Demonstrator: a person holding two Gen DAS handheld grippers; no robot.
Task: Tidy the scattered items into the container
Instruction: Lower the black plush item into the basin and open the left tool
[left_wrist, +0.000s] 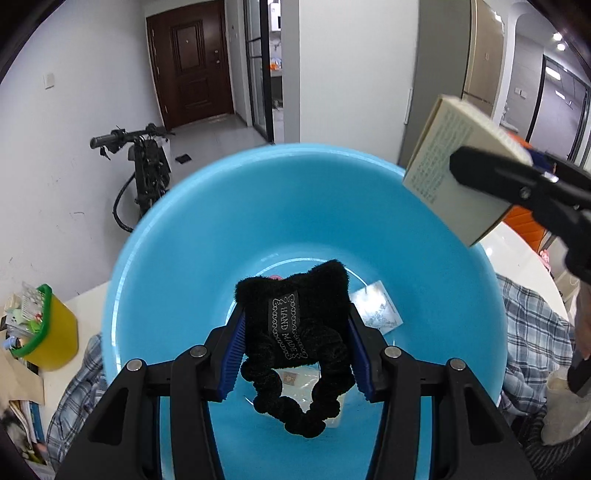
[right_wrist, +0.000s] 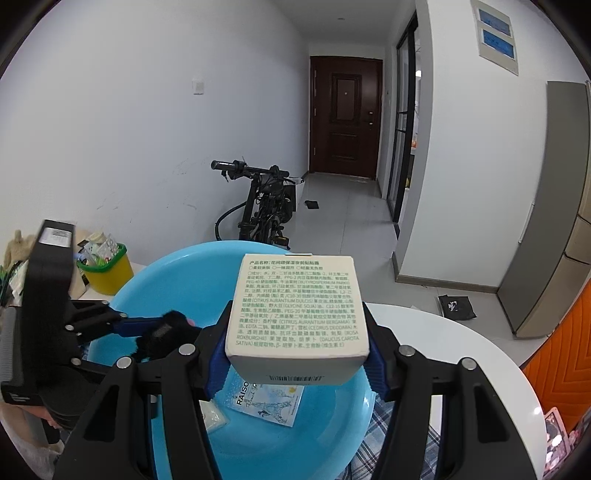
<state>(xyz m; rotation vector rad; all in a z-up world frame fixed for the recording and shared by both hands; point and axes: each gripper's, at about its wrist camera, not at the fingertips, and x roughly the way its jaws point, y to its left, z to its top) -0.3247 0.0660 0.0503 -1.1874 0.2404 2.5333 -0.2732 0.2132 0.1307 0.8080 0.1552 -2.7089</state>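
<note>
Left wrist view: left gripper (left_wrist: 295, 332) has its blue-padded fingers (left_wrist: 234, 350) pressed on a black fuzzy scrunchie (left_wrist: 295, 317) with a "HAND MADE" label. Scrunchie hangs inside the mouth of the blue basin (left_wrist: 177, 236), above the bottom. On the basin floor: a printed sachet (left_wrist: 376, 308) and a clear packet (left_wrist: 295, 380), partly hidden behind the scrunchie.

Right wrist view: right gripper (right_wrist: 295, 354) clamps a cream carton (right_wrist: 299, 310) between its fingers (right_wrist: 216, 365), printed ingredient panel facing the camera, barcode on the lower face. Carton is held over the near rim of the basin (right_wrist: 177, 273), not in it. Below it lie a sachet with an Eiffel Tower drawing (right_wrist: 266, 402) and a small clear packet (right_wrist: 214, 413).

Basin rests on a plaid cloth (left_wrist: 532, 332) on a white desk (right_wrist: 461, 332). Yellow bin with green rim (right_wrist: 107, 273) stands behind the basin. Dark scooter (right_wrist: 266, 206) by the far wall.
</note>
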